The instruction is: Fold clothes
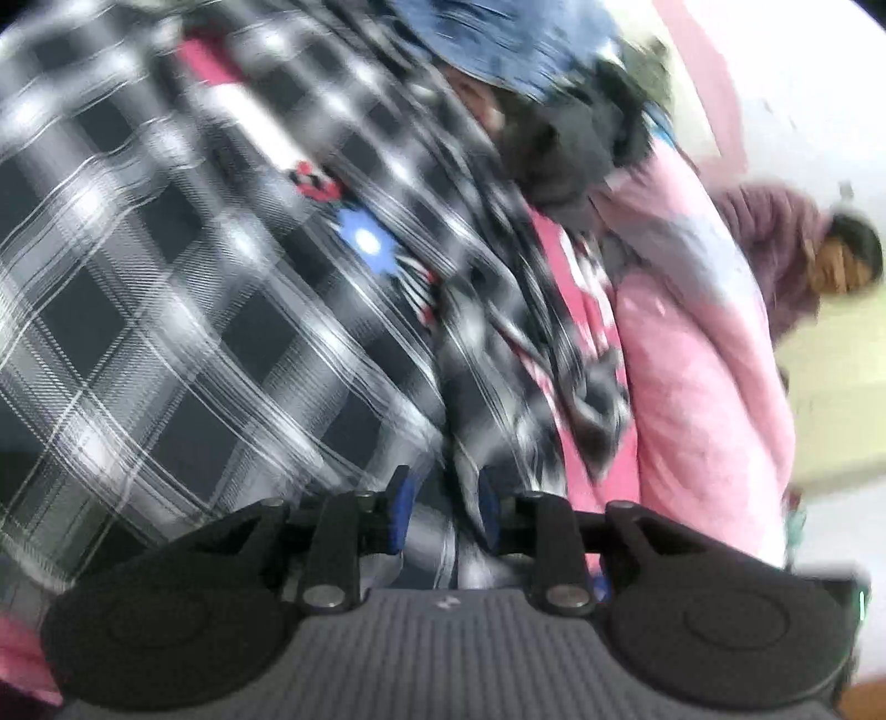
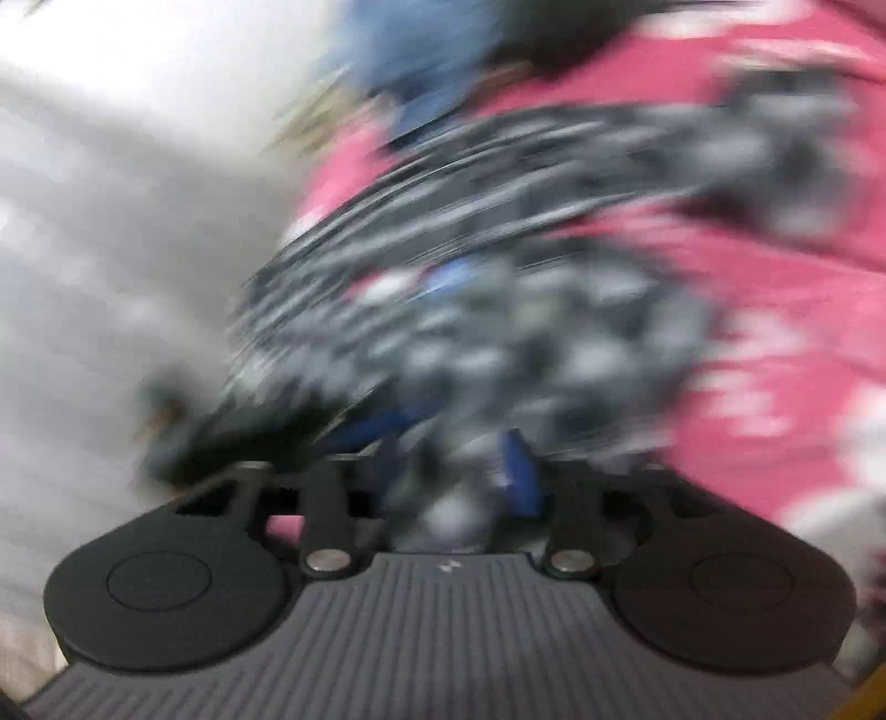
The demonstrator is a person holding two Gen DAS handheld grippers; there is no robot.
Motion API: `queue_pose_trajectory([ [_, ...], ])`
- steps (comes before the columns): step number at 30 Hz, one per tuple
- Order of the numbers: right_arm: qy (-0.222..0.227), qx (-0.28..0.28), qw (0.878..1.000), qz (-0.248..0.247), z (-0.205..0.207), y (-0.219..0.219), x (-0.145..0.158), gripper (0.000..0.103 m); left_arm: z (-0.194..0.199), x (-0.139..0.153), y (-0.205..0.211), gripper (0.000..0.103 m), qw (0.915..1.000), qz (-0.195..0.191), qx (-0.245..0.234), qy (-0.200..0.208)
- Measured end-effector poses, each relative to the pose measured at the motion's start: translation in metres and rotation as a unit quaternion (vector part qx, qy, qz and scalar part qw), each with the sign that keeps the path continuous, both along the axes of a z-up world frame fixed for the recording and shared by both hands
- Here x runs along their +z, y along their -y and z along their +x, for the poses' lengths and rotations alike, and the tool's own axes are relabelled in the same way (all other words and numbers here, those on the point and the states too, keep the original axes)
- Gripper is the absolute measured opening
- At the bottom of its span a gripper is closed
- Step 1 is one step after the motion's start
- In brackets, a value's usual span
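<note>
Left wrist view puts your left gripper [image 1: 443, 498] at six o'clock, its blue pads [image 1: 401, 507] narrowly apart with a fold of the black-and-white plaid shirt [image 1: 166, 288] lying in the gap; whether the pads press on it, you cannot tell through the blur. The shirt spreads from nine o'clock to the centre. A pink quilt [image 1: 703, 387] lies at three o'clock, just beside it, and a blue denim garment [image 1: 498, 44] sits at twelve o'clock. A dark pink patterned cloth [image 1: 576, 310] shows between shirt and quilt.

Your right wrist view is heavily smeared. Your right gripper [image 2: 454, 471] stands at six o'clock with plaid fabric between the fingers; their spread you cannot tell. Dark pink cloth fills three o'clock, a pale surface [image 2: 111, 221] nine o'clock.
</note>
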State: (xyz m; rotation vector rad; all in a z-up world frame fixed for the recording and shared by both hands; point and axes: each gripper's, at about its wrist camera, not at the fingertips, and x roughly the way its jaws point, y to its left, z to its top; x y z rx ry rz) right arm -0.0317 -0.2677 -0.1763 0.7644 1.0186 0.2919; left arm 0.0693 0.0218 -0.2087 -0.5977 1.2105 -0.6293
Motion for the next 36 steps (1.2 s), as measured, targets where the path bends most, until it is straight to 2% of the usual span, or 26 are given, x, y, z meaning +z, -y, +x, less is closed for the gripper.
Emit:
queue_pose_trajectory([
  [1,-0.026,-0.048,0.998,-0.004,-0.001,0.017,-0.006,0.071,-0.005,0.005,0.007,0.031,0.9995,0.014,-0.023,0.014],
  [3,-0.084,-0.098,0.991,0.045,-0.002,0.043,-0.031,0.071,-0.020,0.016,0.025,0.037,0.9940,0.051,-0.084,0.048],
  [4,-0.113,-0.113,0.984,0.078,-0.001,0.053,-0.045,0.071,-0.032,0.022,0.030,0.037,0.9889,0.070,-0.111,0.070],
  [8,-0.163,-0.123,0.966,0.159,0.007,0.044,-0.075,0.065,-0.074,0.042,0.052,0.045,0.9608,0.134,-0.182,0.161],
  [9,-0.150,-0.115,0.968,0.162,0.009,0.039,-0.070,0.060,-0.081,0.044,0.059,0.046,0.9535,0.148,-0.190,0.181],
  [11,-0.114,-0.098,0.974,0.166,0.013,0.028,-0.057,0.060,-0.091,0.047,0.075,0.046,0.9389,0.174,-0.204,0.215],
  [13,-0.072,-0.079,0.979,0.173,0.018,0.020,-0.041,0.060,-0.096,0.042,0.088,0.045,0.9289,0.198,-0.212,0.230],
  [15,-0.037,-0.071,0.977,0.197,0.022,0.017,-0.029,0.060,-0.094,0.034,0.100,0.038,0.9228,0.230,-0.210,0.227],
  [16,-0.020,-0.071,0.976,0.207,0.021,0.021,-0.024,0.060,-0.093,0.032,0.101,0.027,0.9235,0.240,-0.203,0.219],
  [17,-0.004,-0.072,0.974,0.216,0.020,0.025,-0.019,0.060,-0.088,0.028,0.099,0.018,0.9300,0.239,-0.190,0.204],
  [19,0.001,-0.089,0.975,0.205,0.019,0.034,-0.017,0.061,-0.080,0.020,0.093,0.017,0.9434,0.228,-0.164,0.177],
  [21,-0.024,-0.102,0.978,0.182,0.019,0.040,-0.022,0.061,-0.075,0.015,0.083,0.017,0.9534,0.212,-0.145,0.159],
  [25,-0.074,-0.109,0.978,0.161,0.021,0.040,-0.041,0.061,-0.072,0.006,0.070,0.013,0.9584,0.199,-0.136,0.154],
  [27,-0.094,-0.106,0.981,0.131,0.016,0.038,-0.045,0.061,-0.070,0.002,0.064,0.010,0.9626,0.187,-0.129,0.148],
  [29,-0.102,-0.100,0.984,0.109,0.016,0.033,-0.049,0.061,-0.067,-0.003,0.059,0.010,0.9671,0.175,-0.119,0.141],
  [32,-0.104,-0.079,0.985,0.111,0.016,0.030,-0.049,0.059,-0.065,-0.005,0.060,0.009,0.9686,0.167,-0.115,0.144],
  [33,-0.101,-0.064,0.988,0.101,0.018,0.026,-0.046,0.054,-0.064,-0.006,0.061,0.009,0.9685,0.165,-0.115,0.147],
  [35,-0.098,-0.030,0.993,0.061,0.026,0.011,-0.038,0.031,-0.066,-0.004,0.063,0.008,0.9662,0.162,-0.122,0.159],
  [36,-0.099,-0.018,0.994,0.048,0.028,0.007,-0.034,0.010,-0.068,-0.002,0.064,0.008,0.9650,0.159,-0.127,0.166],
])
